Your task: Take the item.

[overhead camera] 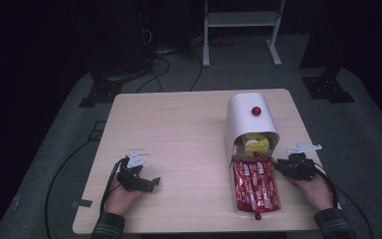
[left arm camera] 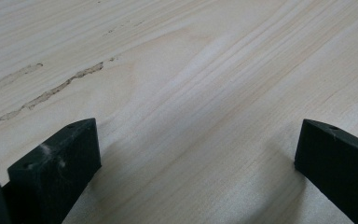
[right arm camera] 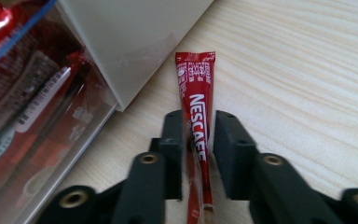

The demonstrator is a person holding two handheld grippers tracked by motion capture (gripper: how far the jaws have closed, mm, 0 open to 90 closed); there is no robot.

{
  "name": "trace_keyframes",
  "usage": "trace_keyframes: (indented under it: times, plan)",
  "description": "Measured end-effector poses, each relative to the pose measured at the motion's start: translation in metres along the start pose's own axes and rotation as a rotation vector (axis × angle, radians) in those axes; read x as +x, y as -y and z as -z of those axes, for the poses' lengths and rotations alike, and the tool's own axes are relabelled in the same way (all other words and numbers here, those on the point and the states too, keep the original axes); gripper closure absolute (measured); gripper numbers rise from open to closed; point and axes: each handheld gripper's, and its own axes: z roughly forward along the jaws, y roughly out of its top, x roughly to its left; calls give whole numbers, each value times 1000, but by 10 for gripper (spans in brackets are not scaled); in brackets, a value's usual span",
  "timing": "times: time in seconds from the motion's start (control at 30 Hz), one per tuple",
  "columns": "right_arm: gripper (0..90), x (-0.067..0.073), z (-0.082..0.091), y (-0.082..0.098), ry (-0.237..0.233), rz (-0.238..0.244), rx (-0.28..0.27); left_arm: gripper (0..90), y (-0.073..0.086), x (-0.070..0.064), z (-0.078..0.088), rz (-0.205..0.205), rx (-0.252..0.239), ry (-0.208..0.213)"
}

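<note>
The left claw (overhead camera: 151,184) rests spread and empty on the table (overhead camera: 179,129), while right of the drawer (overhead camera: 256,191) of red sachets the right claw (right arm camera: 199,140) clamps a slim, glossy red stick (right arm camera: 198,105), apparently taken out, its placing left to do.

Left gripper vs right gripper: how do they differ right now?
The left gripper has its black jaws spread wide with only bare light wooden table between them; the right gripper is closed on a red Nescafe stick sachet. The left sits far from the white two-tier drawer box; the right is beside it, by the open red-packed drawer. Both are hand-held, low over the table.
</note>
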Motion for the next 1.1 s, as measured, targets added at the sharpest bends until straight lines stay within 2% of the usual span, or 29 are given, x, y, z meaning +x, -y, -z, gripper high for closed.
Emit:
trace_keyframes:
  times: [0.13, 0.33, 0.5, 0.6, 0.73, 0.8, 1.1]
  plan:
    - [599, 0, 4, -1, -8, -12, -21, 0, 0, 0, 0, 0, 0, 0]
    - [348, -1, 10, 0, 6, -40, -35, 0, 0, 0, 0, 0, 0, 0]
    - [144, -2, 17, 3, -13, -87, -41, 0, 0, 0, 0, 0, 0, 0]
    - [97, 0, 20, 5, -19, -89, -61, 0, 0, 0, 0, 0, 0, 0]
    - [59, 2, 25, 9, -7, -86, -61, 0, 0, 0, 0, -1, -1, 1]
    - [11, 1, 27, 11, -12, -90, -64, 0, 0, 0, 0, -1, -1, 1]
    - [11, 4, 36, 20, -3, -85, -77, 0, 0, 0, 0, -1, -1, 1]
